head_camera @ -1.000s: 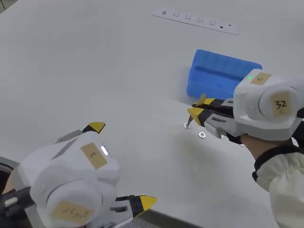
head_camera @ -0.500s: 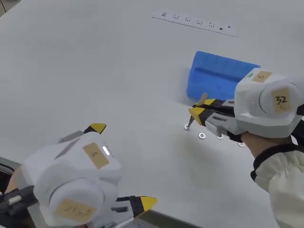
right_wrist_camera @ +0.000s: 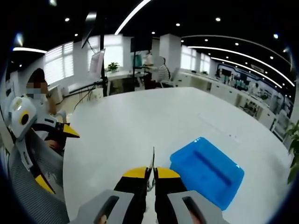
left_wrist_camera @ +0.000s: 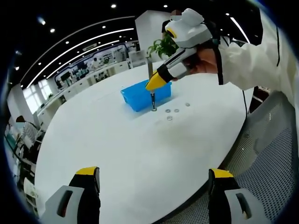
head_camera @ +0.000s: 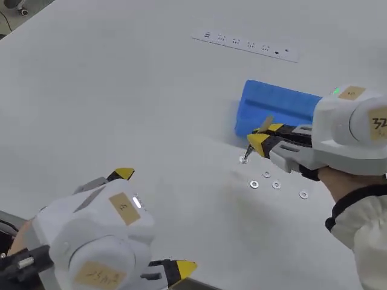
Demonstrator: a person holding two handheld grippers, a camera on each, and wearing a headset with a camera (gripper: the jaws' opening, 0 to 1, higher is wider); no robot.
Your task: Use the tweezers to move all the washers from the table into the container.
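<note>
My right gripper (head_camera: 261, 138) is shut on slim metal tweezers (head_camera: 248, 151) that point down and to the left. A small washer (head_camera: 242, 159) sits at the tweezer tips, just off the table in front of the blue container (head_camera: 278, 104). Several more washers (head_camera: 266, 174) lie loose on the white table below the gripper. In the left gripper view the tweezers (left_wrist_camera: 153, 100) hang from the right gripper (left_wrist_camera: 154, 83), in front of the container (left_wrist_camera: 140, 95), with washers (left_wrist_camera: 169, 118) beside them. My left gripper (head_camera: 154, 220) is open and holds nothing near the table's front edge.
A white power strip (head_camera: 245, 43) lies at the far side of the table. The table's rounded front edge (left_wrist_camera: 196, 196) runs just beyond my left jaws. In the right gripper view the container (right_wrist_camera: 208, 170) is to the right of the jaws.
The tweezer tips have risen off the table near the container with a washer at them. The loose washers stay put, and the head camera has tilted.
</note>
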